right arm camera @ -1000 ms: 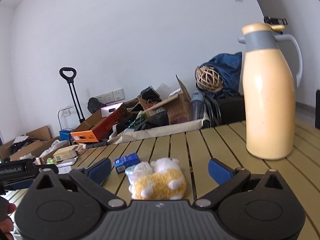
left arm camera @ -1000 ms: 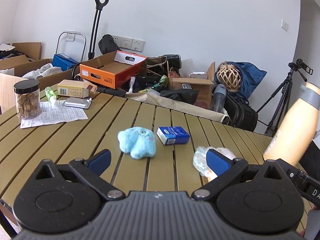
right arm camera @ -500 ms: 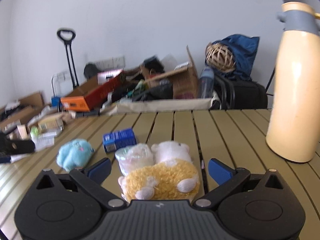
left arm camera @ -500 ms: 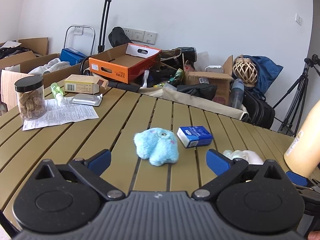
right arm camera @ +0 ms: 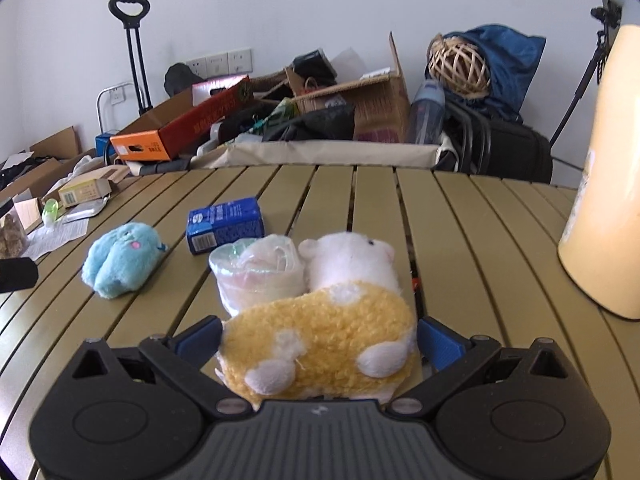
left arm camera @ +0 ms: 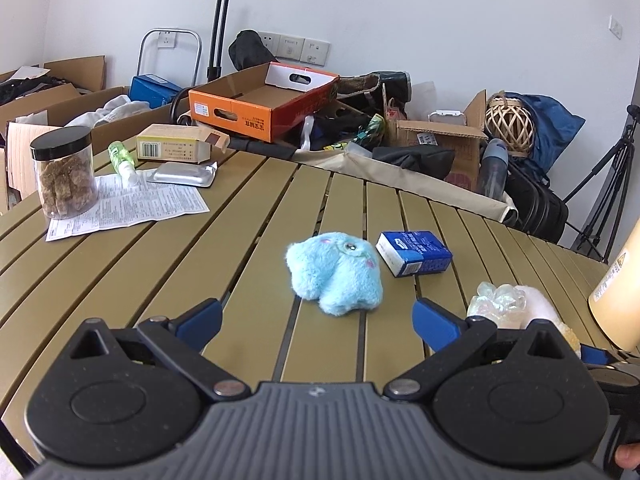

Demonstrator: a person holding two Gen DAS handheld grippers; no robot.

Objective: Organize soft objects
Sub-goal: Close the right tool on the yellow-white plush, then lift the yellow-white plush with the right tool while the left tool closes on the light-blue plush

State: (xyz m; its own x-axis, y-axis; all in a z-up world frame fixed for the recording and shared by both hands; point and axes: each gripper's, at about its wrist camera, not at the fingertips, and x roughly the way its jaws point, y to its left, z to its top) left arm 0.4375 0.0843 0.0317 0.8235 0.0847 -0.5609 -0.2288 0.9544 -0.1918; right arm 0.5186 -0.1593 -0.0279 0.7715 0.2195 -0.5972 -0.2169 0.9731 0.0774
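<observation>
Over the last second the right gripper (right arm camera: 320, 340) has closed in around the yellow-and-white plush hamster (right arm camera: 320, 344) on the slatted table (right arm camera: 460, 240), apparently not yet squeezing, while the left gripper (left arm camera: 316, 314), spread wide and empty, has drifted toward the blue plush toy (left arm camera: 335, 272).

It looked like a cluttered storeroom: cardboard boxes (left arm camera: 256, 100), a hand trolley (left arm camera: 219, 20) and a tripod (left arm camera: 604, 184) crowded the wall.

Nothing reads clearly — the blue carton (left arm camera: 414, 252) (white print) is blurred.
</observation>
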